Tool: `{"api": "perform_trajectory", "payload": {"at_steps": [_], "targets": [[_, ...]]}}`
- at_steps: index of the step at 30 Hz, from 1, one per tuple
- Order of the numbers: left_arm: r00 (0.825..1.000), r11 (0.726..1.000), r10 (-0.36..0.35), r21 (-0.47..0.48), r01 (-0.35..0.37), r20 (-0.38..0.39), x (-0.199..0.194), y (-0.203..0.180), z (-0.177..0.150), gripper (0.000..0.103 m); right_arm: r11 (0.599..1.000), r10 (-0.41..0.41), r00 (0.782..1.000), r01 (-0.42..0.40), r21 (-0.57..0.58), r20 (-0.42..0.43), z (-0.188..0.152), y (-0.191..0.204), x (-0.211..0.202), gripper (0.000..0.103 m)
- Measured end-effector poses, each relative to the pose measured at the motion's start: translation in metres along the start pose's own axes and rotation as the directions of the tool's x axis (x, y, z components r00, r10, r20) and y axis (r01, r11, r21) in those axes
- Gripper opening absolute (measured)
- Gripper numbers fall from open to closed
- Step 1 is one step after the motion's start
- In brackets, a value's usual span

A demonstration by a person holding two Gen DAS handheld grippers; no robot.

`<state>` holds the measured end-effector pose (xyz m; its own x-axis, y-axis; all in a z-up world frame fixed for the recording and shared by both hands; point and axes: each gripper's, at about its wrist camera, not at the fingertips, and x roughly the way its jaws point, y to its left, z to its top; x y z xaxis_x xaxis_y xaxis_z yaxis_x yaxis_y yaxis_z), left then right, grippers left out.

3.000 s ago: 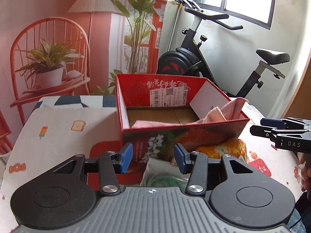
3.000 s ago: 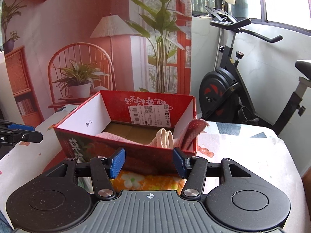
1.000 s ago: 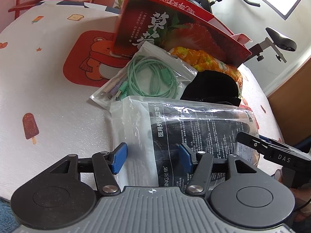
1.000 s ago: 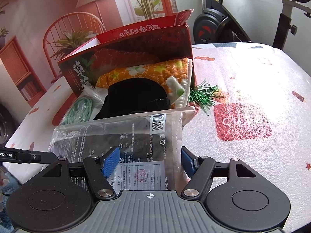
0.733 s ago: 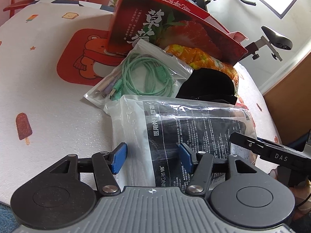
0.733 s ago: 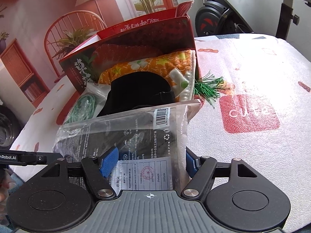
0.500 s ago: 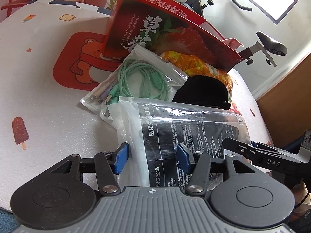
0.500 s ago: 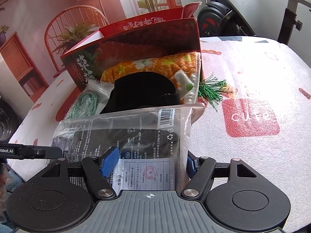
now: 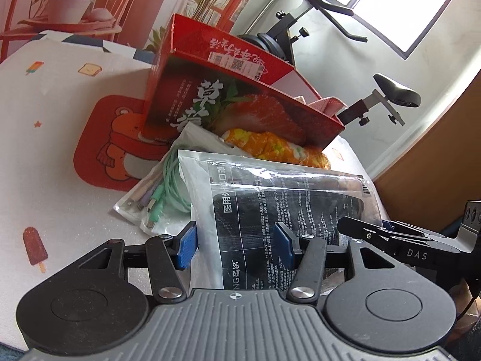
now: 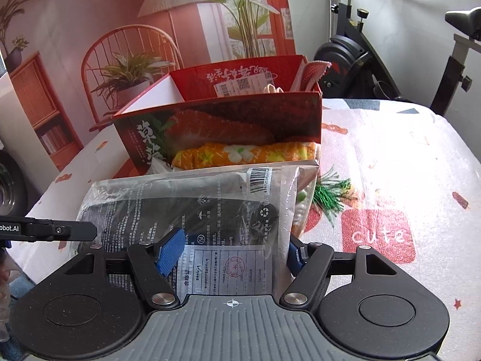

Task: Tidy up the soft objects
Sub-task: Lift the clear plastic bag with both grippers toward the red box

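A clear plastic bag of black face masks (image 9: pixel 270 192) (image 10: pixel 195 204) hangs a little above the table, held from both ends. My left gripper (image 9: pixel 236 246) is shut on its near left end, blue pads against the plastic. At the opposite end my right gripper (image 10: pixel 233 254) is shut on the bag's label part. Behind the bag stands an open red strawberry box (image 9: pixel 240 111) (image 10: pixel 225 120) with a pink cloth (image 10: pixel 314 70) poking out of its right corner. An orange floral cloth (image 9: pixel 276 147) (image 10: pixel 240 152) lies against the box front, partly hidden by the bag.
A bag of green cables (image 9: pixel 168 186) lies left of the mask bag on the white printed tablecloth (image 9: pixel 60 96). Green tinsel (image 10: pixel 330 194) lies right of the floral cloth. An exercise bike (image 9: pixel 315 15) stands behind the table, and a wooden panel to the right.
Both grippers have risen with the mask bag, lifting it off the table. The black item behind it is now hidden, and the box interior has come into sight.
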<state>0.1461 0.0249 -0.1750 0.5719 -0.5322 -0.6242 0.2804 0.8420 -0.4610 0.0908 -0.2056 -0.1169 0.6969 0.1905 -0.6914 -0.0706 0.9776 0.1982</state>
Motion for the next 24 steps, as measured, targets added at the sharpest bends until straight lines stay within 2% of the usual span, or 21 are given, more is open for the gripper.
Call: {"api": "perform_trajectory", "payload": {"at_steps": [10, 24], "targets": [[0.993, 0.996, -0.023, 0.086, 0.013, 0.117, -0.027, -0.015, 0.035, 0.056, 0.999, 0.028, 0.998, -0.025, -0.048, 0.061, 0.044, 0.007, -0.016, 0.065], [0.972, 0.99, -0.029, 0.141, -0.004, 0.232, -0.025, -0.036, 0.091, 0.056, 0.992, 0.027, 0.987, -0.007, -0.125, 0.157, 0.123, 0.005, -0.019, 0.065]]}}
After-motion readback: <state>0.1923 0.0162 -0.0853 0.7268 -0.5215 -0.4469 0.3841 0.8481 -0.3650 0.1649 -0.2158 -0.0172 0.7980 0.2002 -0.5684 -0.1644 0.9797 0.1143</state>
